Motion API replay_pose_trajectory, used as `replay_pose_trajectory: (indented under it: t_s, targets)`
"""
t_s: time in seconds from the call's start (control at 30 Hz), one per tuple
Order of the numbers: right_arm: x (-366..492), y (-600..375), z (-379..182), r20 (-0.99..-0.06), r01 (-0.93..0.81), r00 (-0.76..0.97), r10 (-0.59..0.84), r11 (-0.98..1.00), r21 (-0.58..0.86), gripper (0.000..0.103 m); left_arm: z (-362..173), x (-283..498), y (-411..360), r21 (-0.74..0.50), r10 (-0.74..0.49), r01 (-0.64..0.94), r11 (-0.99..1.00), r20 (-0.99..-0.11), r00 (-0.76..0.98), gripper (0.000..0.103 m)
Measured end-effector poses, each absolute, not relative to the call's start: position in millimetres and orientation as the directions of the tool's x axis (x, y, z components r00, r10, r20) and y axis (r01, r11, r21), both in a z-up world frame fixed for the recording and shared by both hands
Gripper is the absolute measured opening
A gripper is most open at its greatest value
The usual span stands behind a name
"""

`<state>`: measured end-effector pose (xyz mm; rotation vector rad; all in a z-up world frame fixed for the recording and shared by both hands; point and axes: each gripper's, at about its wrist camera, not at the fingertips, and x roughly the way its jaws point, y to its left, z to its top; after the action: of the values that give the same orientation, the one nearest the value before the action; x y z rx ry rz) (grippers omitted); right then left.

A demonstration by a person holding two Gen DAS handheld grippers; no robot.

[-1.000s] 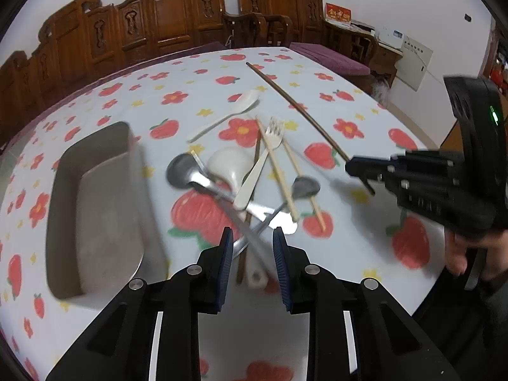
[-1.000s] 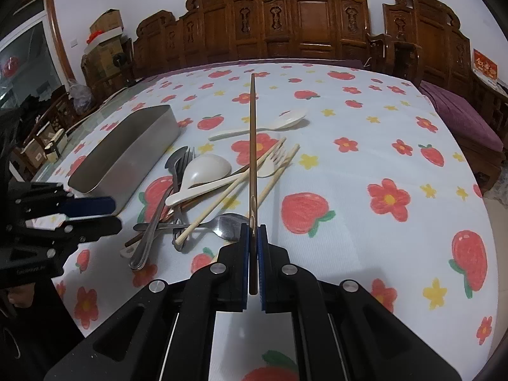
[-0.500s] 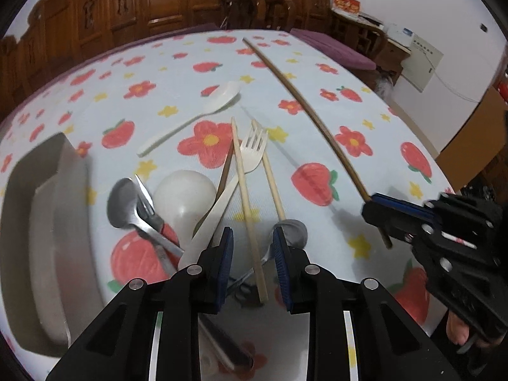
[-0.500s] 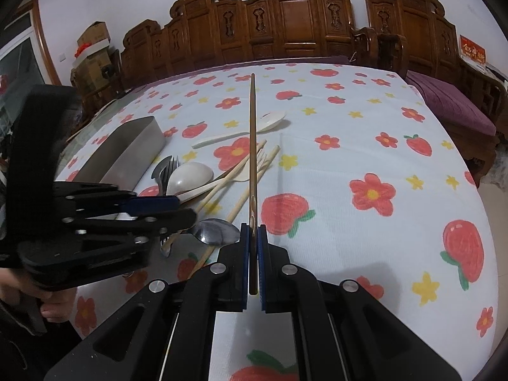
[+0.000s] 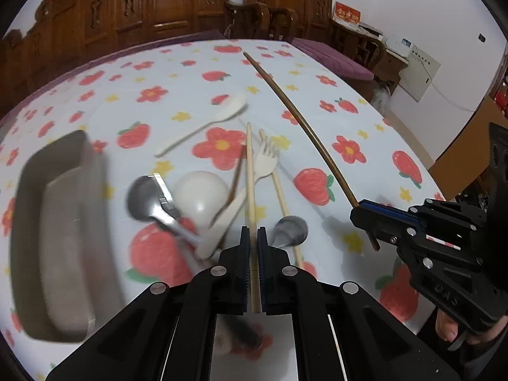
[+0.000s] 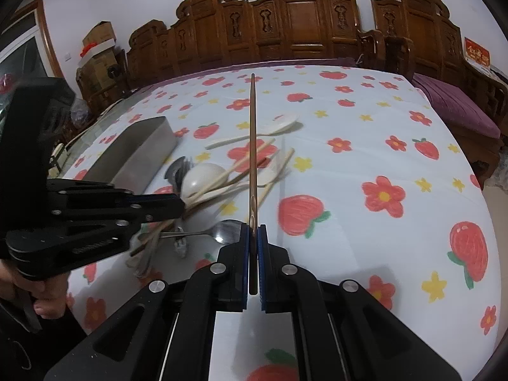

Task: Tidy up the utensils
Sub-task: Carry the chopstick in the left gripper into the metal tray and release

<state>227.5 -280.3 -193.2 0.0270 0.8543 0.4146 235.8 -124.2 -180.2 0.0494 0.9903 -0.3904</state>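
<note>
Left tongs (image 5: 253,238) had just been clamped on a pale chopstick (image 5: 250,171). A dark chopstick (image 6: 252,146) was gripped by the right tongs (image 6: 253,235).

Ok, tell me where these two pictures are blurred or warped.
Left wrist view: the metal tray and the steel spoon are smeared by motion blur, and the fisheye bows the dark chopstick into a curve. Right wrist view: mostly sharp, though the pale chopsticks near the left gripper are streaked.
</note>
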Motion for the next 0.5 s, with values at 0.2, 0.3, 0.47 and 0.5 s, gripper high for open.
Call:
replay_pose_trajectory:
  t_s: [0.2, 0.3, 0.47, 0.5]
  targets:
    - [219, -257, -179, -0.722, -0.374, 0.578, 0.381, 0.910, 0.181, 0.006, -155, 220, -81, -0.118, -0.275, 0.308, 0.944, -0.797, 0.537, 0.004]
    - [218, -245, -174, -0.720, -0.375, 0.574, 0.390, 0.907, 0.192, 0.006, -147, 217, -57, -0.096, -0.244, 0.280, 0.955, -0.790, 0.563, 0.004]
    - [218, -216, -170, -0.721, -0.401, 0.566, 0.400, 0.898, 0.183, 0.006, -138, 218, -16, -0.080, -0.199, 0.220, 0.972, -0.778, 0.596, 0.004]
    - [219, -210, -169, -0.722, -0.407, 0.563, 0.403, 0.895, 0.181, 0.006, -138, 220, -7, -0.081, -0.189, 0.203, 0.976, -0.778, 0.600, 0.004]
